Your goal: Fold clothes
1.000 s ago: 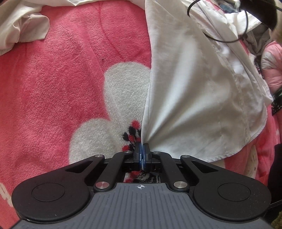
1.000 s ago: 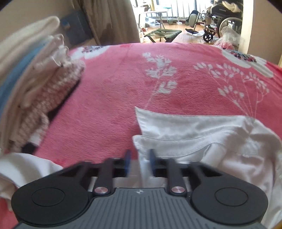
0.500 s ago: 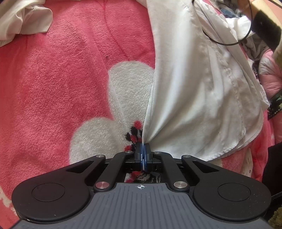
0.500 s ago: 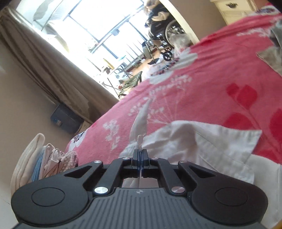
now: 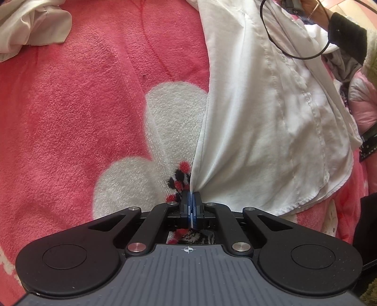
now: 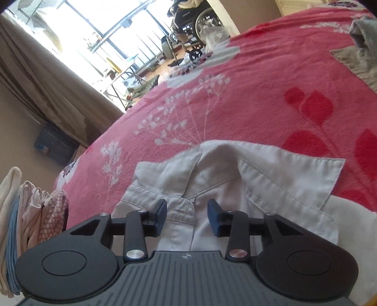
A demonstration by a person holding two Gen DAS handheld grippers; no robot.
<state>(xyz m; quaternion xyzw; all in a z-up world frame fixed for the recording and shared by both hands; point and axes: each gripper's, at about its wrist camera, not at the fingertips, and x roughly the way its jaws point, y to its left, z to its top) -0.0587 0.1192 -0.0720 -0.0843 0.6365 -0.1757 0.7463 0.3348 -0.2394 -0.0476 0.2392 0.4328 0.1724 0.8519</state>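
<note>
A white shirt (image 5: 271, 122) lies stretched over the pink flowered blanket (image 5: 82, 106). My left gripper (image 5: 191, 204) is shut on the shirt's lower corner, and the cloth fans out taut from its blue pads. In the right wrist view the shirt's collar (image 6: 235, 169) and button placket lie flat on the blanket. My right gripper (image 6: 186, 217) hovers just over the placket below the collar; its jaws are opening and the pads press on nothing. A person's dark-sleeved hand (image 5: 329, 21) with a looped black cable shows at the top right of the left wrist view.
A crumpled pale garment (image 5: 30, 26) lies at the upper left of the blanket. A stack of folded clothes (image 6: 28, 221) stands at the left edge of the bed. A grey garment (image 6: 362, 44) lies at the far right. Beyond the bed are curtains, a window and a wheelchair (image 6: 195, 21).
My right gripper shut on the shirt near the collar, swung and rolled with it, and has now let go with its jaws apart. The left gripper kept its hold and stayed put.
</note>
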